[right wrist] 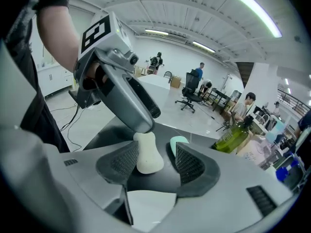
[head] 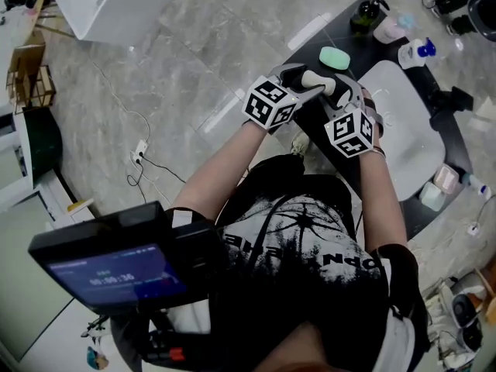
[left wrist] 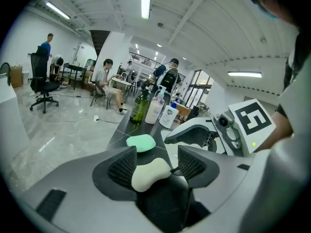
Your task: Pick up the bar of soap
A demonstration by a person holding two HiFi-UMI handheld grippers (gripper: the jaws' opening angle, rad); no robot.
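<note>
- Between the pads of the left gripper (left wrist: 156, 161), a cream, contoured bar of soap (left wrist: 150, 173) lies crosswise. One end is against the pad on the view's left and the other is just short of the opposite pad, so the jaws stand wide and unclamped
- The jaws of the right gripper (right wrist: 155, 160) are also apart: the same bar touches the left-hand pad, with a clear gap to the other
- The two grippers meet nose to nose over the bar; in the right gripper view the left one's jaw tip covers the bar's far end
- The bar appears to sit on the dark countertop (right wrist: 109, 130)
- Just beyond it lies a mint-green soap (left wrist: 141, 142) — farther along stand a green bottle (left wrist: 139, 107) and a white pump bottle (left wrist: 153, 108)
- Set in the counter to the right of the grippers in the head view — a white basin (head: 399, 122)
</note>
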